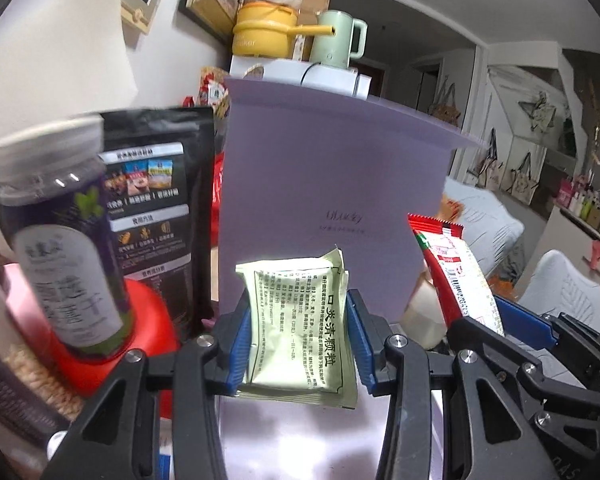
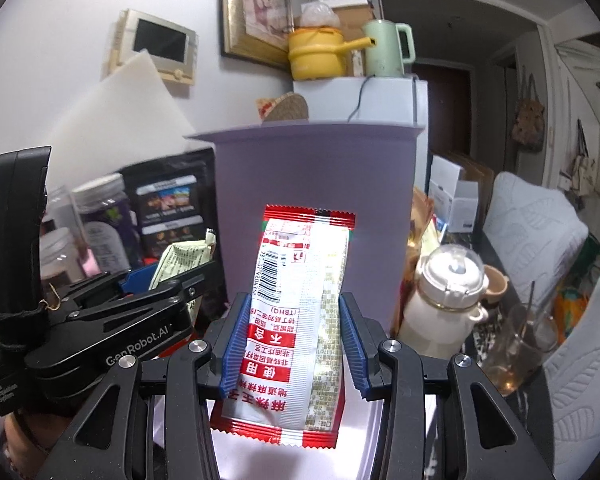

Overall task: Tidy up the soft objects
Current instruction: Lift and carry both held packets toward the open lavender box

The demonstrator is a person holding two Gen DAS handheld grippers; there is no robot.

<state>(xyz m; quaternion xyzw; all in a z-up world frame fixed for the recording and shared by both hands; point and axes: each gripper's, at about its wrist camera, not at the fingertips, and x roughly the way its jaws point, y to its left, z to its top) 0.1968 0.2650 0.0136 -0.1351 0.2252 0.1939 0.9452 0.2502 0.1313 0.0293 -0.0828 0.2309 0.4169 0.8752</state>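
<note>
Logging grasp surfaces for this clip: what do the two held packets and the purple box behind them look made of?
The pale green sachet in the left gripper looks like matte paper or paper-laminate: dull, softly creased. The red-and-white snack packet in the right gripper looks like glossy plastic film, with glare and crimped serrated ends. The purple box appears to be smooth matte card or plastic; unclear which.

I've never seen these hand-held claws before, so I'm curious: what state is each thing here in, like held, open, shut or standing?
left gripper: shut on the green packet.
green packet: held, upright.
right gripper: shut on the red snack packet.
red snack packet: held, upright.
purple bin: standing, top open.
dark jar: lid on.
white bottle: cap on.
</note>
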